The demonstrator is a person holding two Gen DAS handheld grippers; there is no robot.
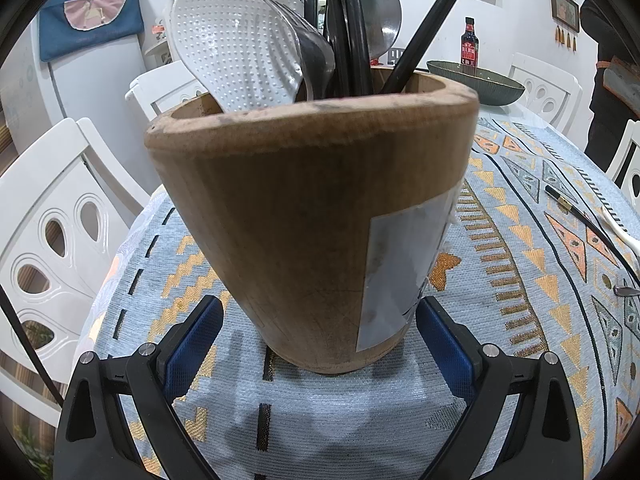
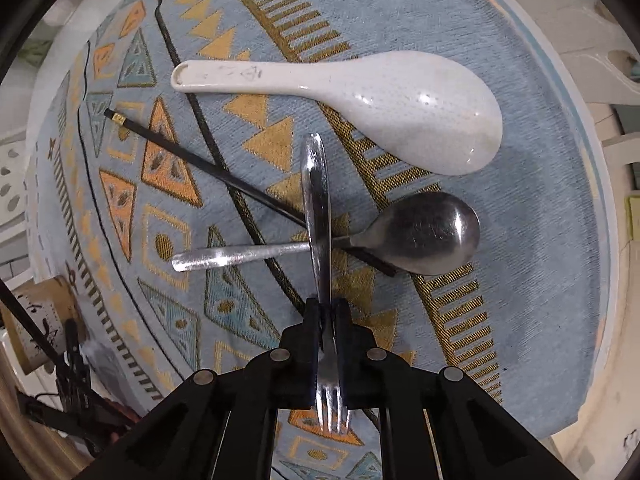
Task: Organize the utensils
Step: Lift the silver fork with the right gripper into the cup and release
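Steel is what we grip: the right gripper (image 2: 327, 320) has its pads pressed together on a metal fork (image 2: 320, 216), held edge-on, its handle reaching forward over the table and its tines (image 2: 334, 412) pointing back toward the camera. Beneath the fork's handle we see a metal spoon (image 2: 416, 232) lying on the patterned tablecloth (image 2: 400, 8), with a black chopstick (image 2: 200, 160) running under it at a slant. Just beyond them lies a white rice paddle (image 2: 360, 100), its blade to the right.

Our left gripper (image 1: 318, 328) stands open around the base of a wooden utensil holder (image 1: 304, 200); the blue pads (image 1: 192, 344) flank it on both sides, and we cannot tell whether they touch the wood. The holder stands on the tablecloth and contains a dimpled white rice paddle (image 1: 232, 48), a fork (image 1: 308, 44), black chopsticks (image 1: 348, 20) and a dark spoon (image 1: 380, 12). Behind it sit a dark bowl (image 1: 476, 80) and a sauce bottle (image 1: 469, 44), with white chairs (image 1: 60, 240) around the table.
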